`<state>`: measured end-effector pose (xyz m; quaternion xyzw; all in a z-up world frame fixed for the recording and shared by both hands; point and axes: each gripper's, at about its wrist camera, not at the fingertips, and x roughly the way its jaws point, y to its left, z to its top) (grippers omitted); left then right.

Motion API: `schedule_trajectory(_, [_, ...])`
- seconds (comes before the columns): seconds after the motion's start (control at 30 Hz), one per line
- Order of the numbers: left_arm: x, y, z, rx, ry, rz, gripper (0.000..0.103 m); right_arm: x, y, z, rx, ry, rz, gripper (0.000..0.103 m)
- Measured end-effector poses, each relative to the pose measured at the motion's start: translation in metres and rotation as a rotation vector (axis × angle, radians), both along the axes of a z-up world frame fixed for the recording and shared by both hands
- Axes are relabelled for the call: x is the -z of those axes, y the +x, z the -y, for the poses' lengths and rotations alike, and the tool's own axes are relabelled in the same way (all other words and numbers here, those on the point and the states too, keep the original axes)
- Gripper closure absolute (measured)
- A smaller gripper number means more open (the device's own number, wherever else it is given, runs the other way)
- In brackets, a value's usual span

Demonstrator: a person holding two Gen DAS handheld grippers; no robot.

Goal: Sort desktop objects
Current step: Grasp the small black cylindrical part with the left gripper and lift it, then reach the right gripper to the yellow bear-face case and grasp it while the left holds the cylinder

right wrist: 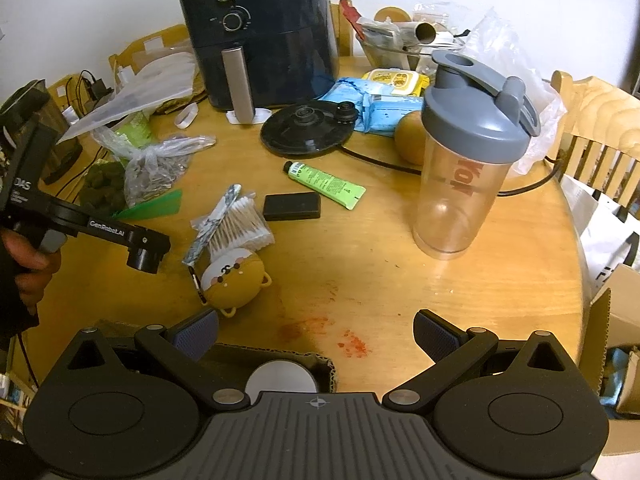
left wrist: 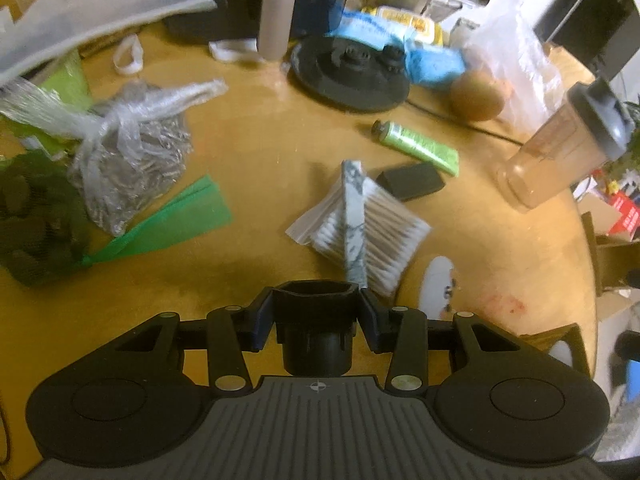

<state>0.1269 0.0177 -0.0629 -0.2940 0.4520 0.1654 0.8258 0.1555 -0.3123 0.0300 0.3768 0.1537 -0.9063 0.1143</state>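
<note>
My left gripper (left wrist: 316,308) is shut on a small black cylindrical part (left wrist: 315,332), held just above the wooden table (left wrist: 260,160). In the right wrist view this gripper (right wrist: 146,256) hangs at the left, in a person's hand (right wrist: 24,272). A pack of cotton swabs (left wrist: 376,236) with a marbled pen (left wrist: 354,200) across it lies just ahead of it. Close by are a black case (right wrist: 292,206), a green tube (right wrist: 324,184) and a round bear-face case (right wrist: 232,276). My right gripper (right wrist: 316,336) stands open over the table's near edge, holding nothing.
A clear shaker bottle (right wrist: 468,152) stands to the right, and an air fryer (right wrist: 260,32) and black round base (right wrist: 308,128) at the back. Tied plastic bags (right wrist: 156,172) and green paper (right wrist: 152,206) lie left. A cardboard box (right wrist: 312,360) sits under my right gripper.
</note>
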Motion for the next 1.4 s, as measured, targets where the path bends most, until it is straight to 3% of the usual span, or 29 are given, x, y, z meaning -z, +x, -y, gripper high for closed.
schedule_trajectory(0.53, [-0.059,-0.046,0.046,-0.176,0.160,0.121,0.060,0.003,0.002,0.022,-0.099,-0.020,0.014,0.000])
schedule_trajectory(0.9, [-0.083,-0.074,0.065,-0.259,0.201,0.205,0.060,0.007,0.002,0.034,-0.133,-0.028,0.027,0.000])
schedule_trajectory(1.4, [-0.087,-0.096,0.081,-0.316,0.195,0.211,0.060,0.015,-0.013,0.054,-0.199,-0.004,0.026,0.000])
